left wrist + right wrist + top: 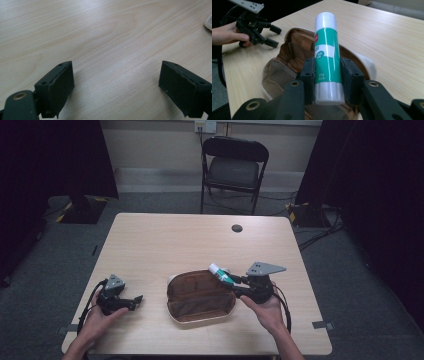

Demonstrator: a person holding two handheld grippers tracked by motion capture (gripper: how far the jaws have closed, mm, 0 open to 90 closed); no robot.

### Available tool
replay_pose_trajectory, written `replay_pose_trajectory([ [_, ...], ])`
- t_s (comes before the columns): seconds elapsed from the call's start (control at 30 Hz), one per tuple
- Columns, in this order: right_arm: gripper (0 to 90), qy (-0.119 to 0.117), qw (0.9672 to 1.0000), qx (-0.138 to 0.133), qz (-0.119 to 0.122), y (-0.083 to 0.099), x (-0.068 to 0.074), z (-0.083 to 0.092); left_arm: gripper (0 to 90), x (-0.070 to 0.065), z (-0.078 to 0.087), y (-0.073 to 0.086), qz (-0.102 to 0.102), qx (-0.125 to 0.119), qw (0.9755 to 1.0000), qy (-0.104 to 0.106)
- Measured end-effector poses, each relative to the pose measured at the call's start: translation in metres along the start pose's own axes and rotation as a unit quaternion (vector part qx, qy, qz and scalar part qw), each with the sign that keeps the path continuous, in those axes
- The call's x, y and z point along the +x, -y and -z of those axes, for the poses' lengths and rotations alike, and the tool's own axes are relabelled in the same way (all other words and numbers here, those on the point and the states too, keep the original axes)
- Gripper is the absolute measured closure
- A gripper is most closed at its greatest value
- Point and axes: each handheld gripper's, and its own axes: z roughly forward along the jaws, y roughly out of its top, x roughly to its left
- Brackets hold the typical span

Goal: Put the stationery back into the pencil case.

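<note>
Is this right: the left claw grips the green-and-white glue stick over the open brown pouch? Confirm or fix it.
Wrong claw. The right claw grips the green-and-white glue stick over the open brown pouch, as the right gripper view shows; the left claw is open on nothing.

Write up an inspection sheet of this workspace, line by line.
Surface: light wood-grain table with a dark round grommet near its far edge.
Job's things: open brown pencil case lying flat; green and white glue stick held over it.
Clutter: nothing seen.
Grippers: left gripper open above bare table; right gripper shut on the glue stick.
Cables: one black cable trails from the right gripper; more lie on the floor at the far right.
Surroundings: black folding chair behind the table, dark curtains at both sides, grey carpet.
</note>
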Motion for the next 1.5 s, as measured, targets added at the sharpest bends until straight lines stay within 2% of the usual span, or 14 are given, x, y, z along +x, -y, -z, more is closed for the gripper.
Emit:
replay_pose_trajectory([
  [0.27,66.1,-0.033,0.9990,0.022,0.018,0.003,0.018,-0.025,12.1,0.000,0.000,0.000,-0.002,0.002,1.0000,0.000],
  [0.43,66.0,-0.051,0.9970,0.051,0.027,0.010,0.027,-0.045,11.5,0.000,-0.001,-0.001,-0.002,0.002,1.0000,0.000],
  [0.57,66.0,-0.057,0.9958,0.065,0.029,0.013,0.028,-0.057,11.3,0.001,-0.001,-0.001,-0.005,0.003,1.0000,0.001],
  [0.67,66.0,-0.062,0.9952,0.071,0.026,0.014,0.025,-0.064,11.0,0.000,-0.002,-0.002,-0.001,0.002,1.0000,0.001],
  [0.77,66.0,-0.063,0.9950,0.074,0.025,0.015,0.023,-0.068,10.5,0.001,-0.002,-0.002,-0.006,0.005,1.0000,-0.002],
  [0.8,66.0,-0.062,0.9949,0.075,0.025,0.015,0.023,-0.069,10.4,0.000,-0.002,-0.002,0.001,0.004,1.0000,0.002],
  [0.97,65.6,-0.054,0.9955,0.075,0.023,0.015,0.021,-0.073,10.0,0.001,-0.003,-0.003,-0.002,0.004,1.0000,0.001],
  [1.07,60.5,-0.051,0.9960,0.070,0.022,0.015,0.020,-0.071,9.7,0.001,-0.003,-0.003,0.000,0.004,1.0000,0.000],
  [1.5,63.7,-0.041,0.9965,0.071,0.017,0.017,0.013,-0.066,9.7,0.001,-0.003,-0.003,-0.001,0.005,1.0000,0.000],
])
